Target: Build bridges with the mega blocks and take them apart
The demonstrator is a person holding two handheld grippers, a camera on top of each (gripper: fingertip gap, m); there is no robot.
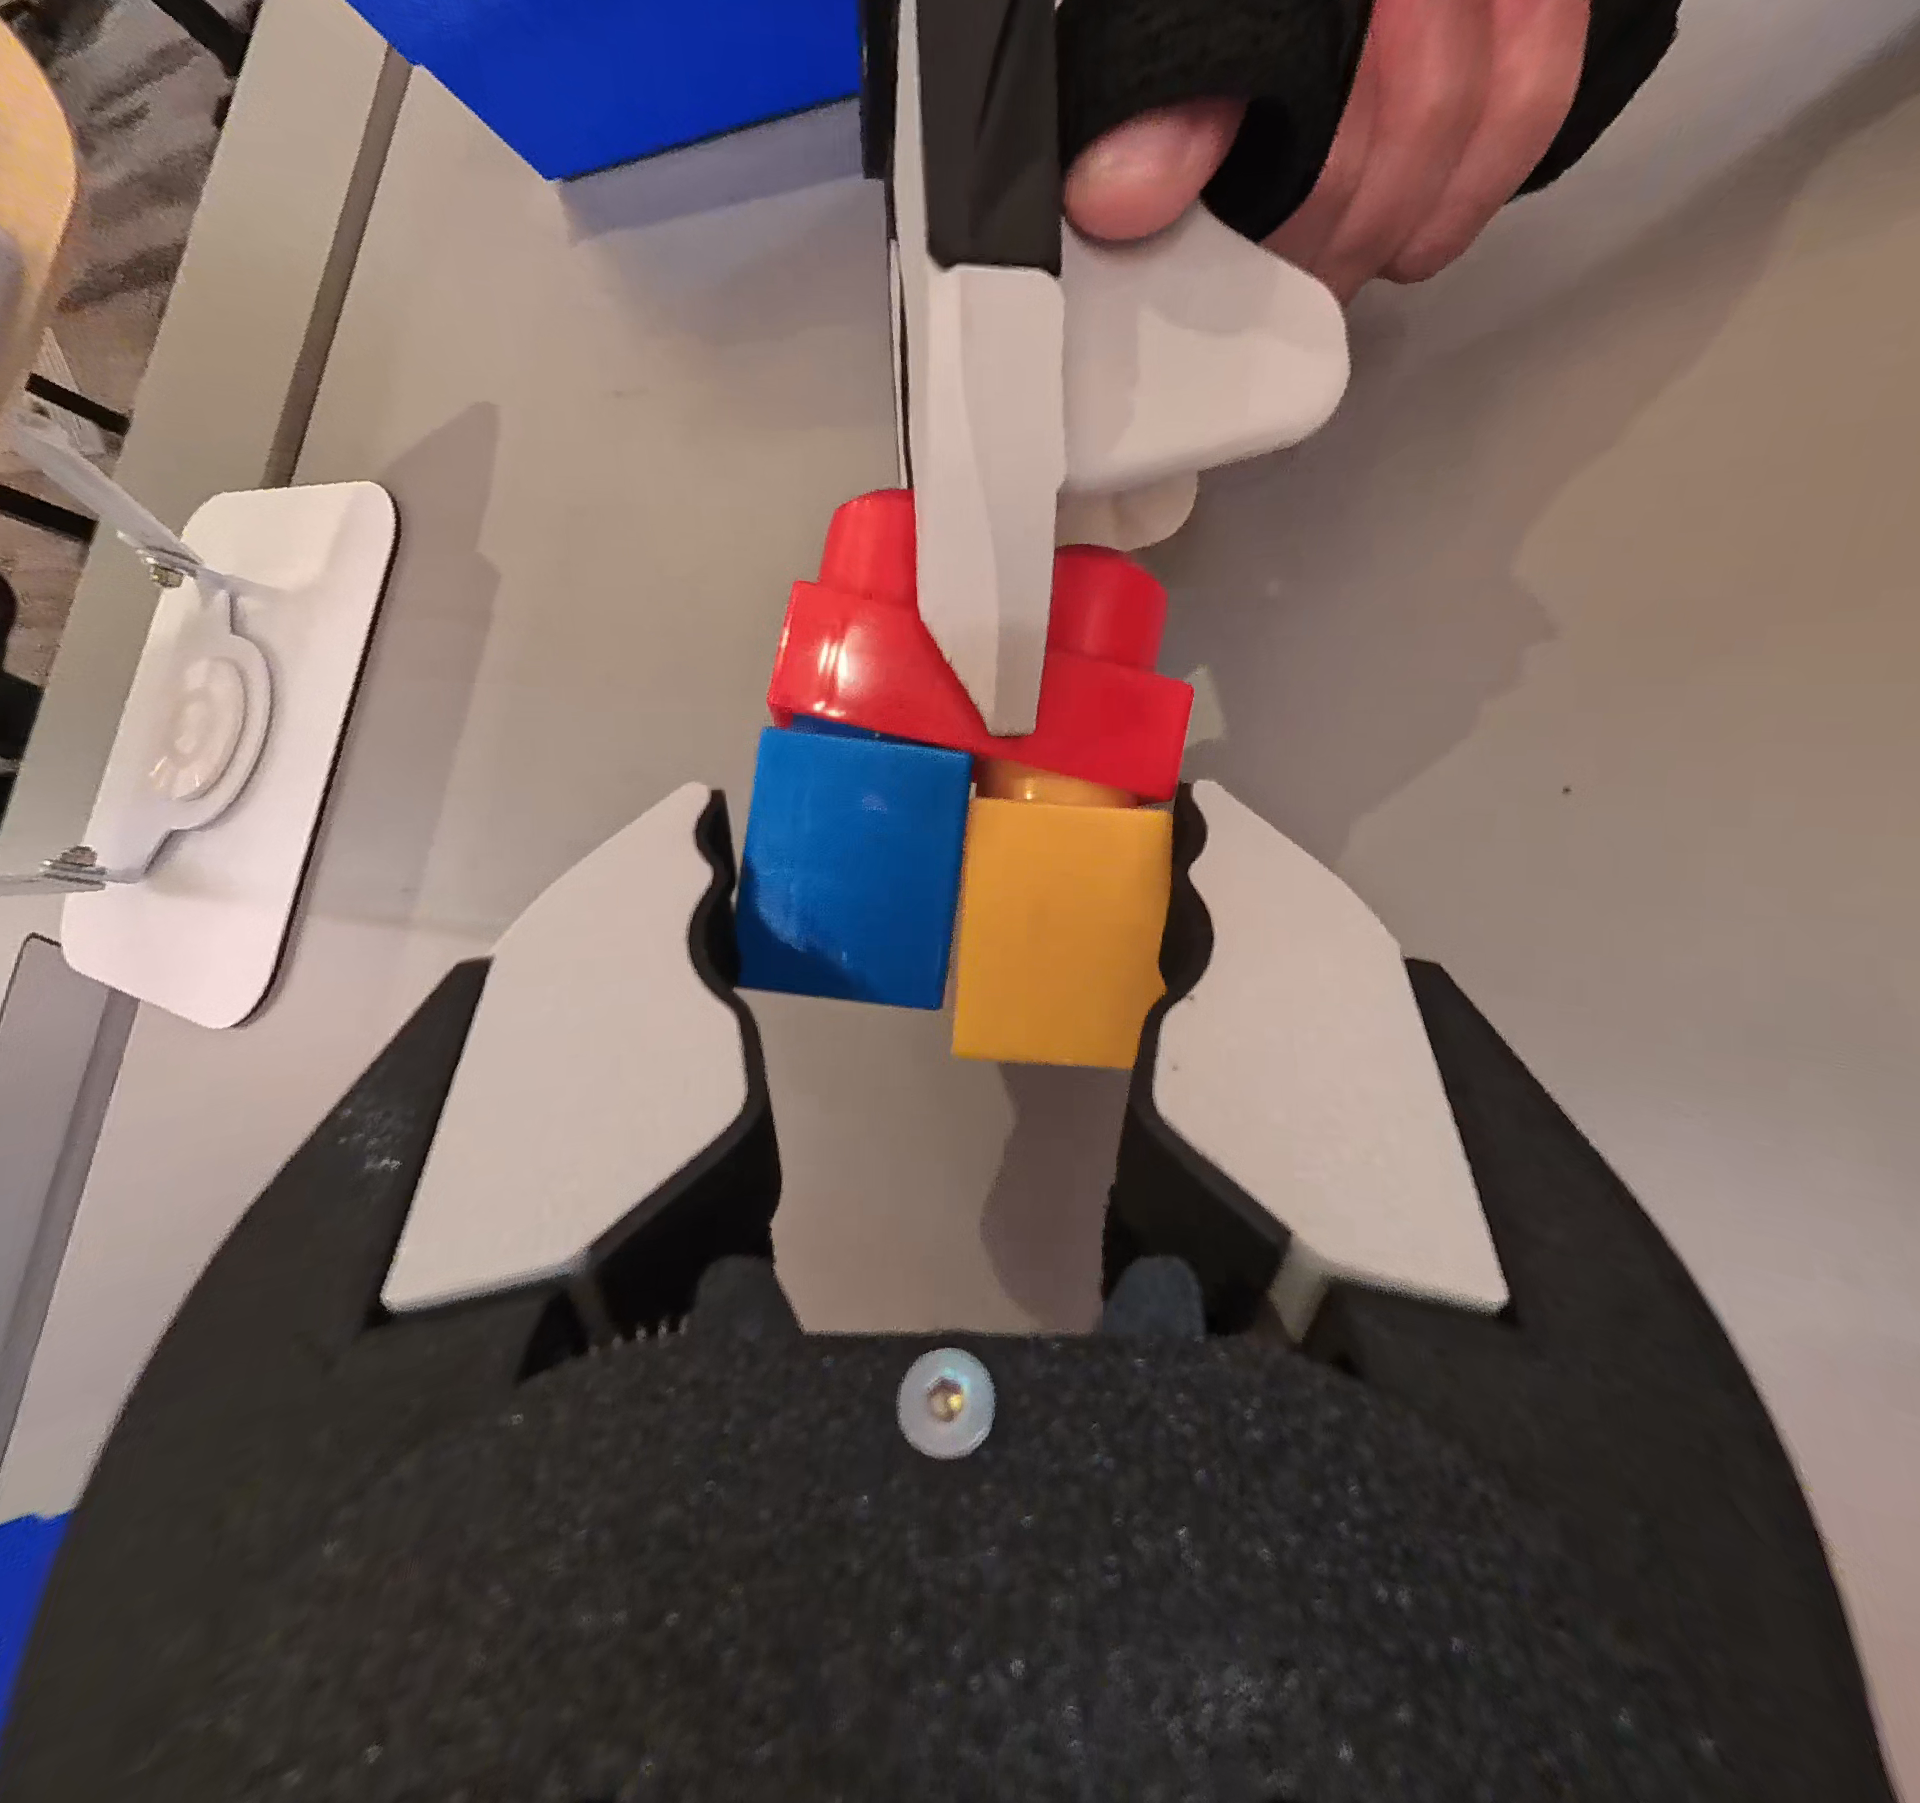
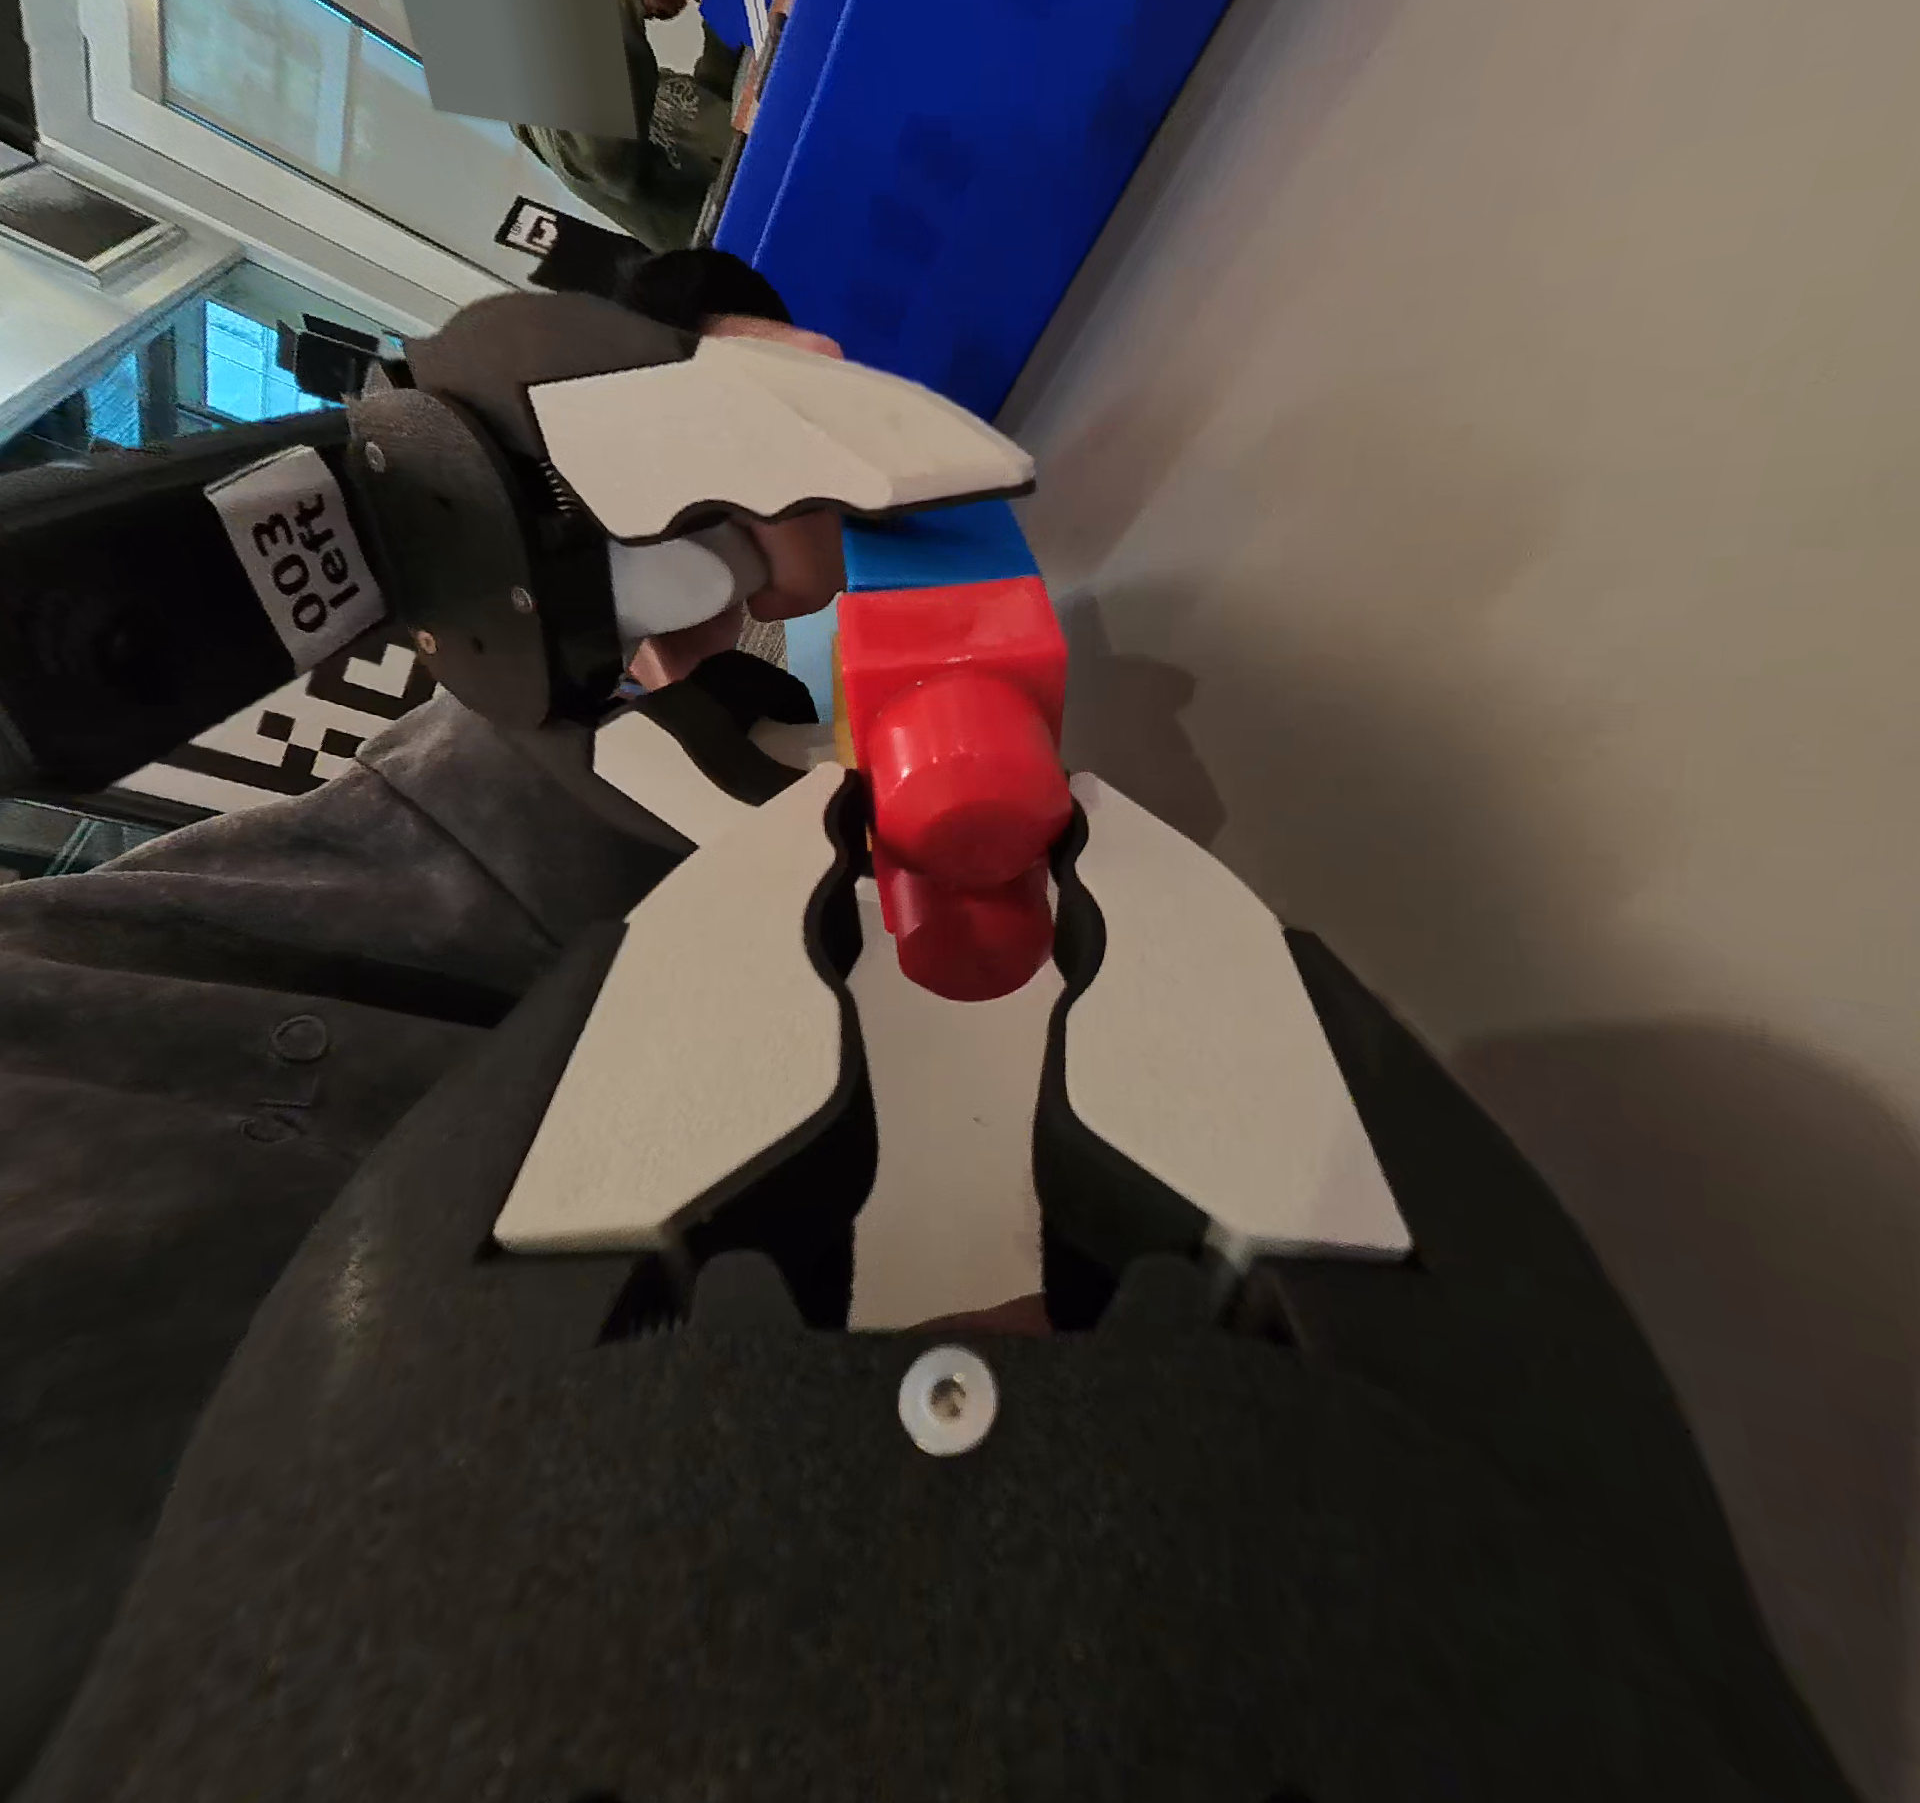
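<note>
A pale grey table (image 1: 1558,818) fills most of the room's near side, and a big blue bin (image 1: 644,39) sits on it beyond the work. Near the table's left edge lies a white card-like plate (image 1: 301,610) with a clear clip over it.

In the middle stands the little bridge: a red block (image 1: 862,662) with two studs spans a blue block (image 1: 847,860) and a yellow block (image 1: 1060,932), which sit side by side, touching. The red piece looks slightly tilted, with the yellow block's stud showing in a gap beneath it, so it is not fully seated on that side.

The left gripper (image 1: 951,880) is closed around the pair of lower blocks, one finger against the blue one's outer face, the other against the yellow one's. The right gripper (image 2: 961,860) comes in from above and pinches the red block (image 2: 951,652), its fingers narrow around the studs. A hand (image 1: 1351,91) in black finger sleeves works that tool's white trigger (image 1: 1205,351).
</note>
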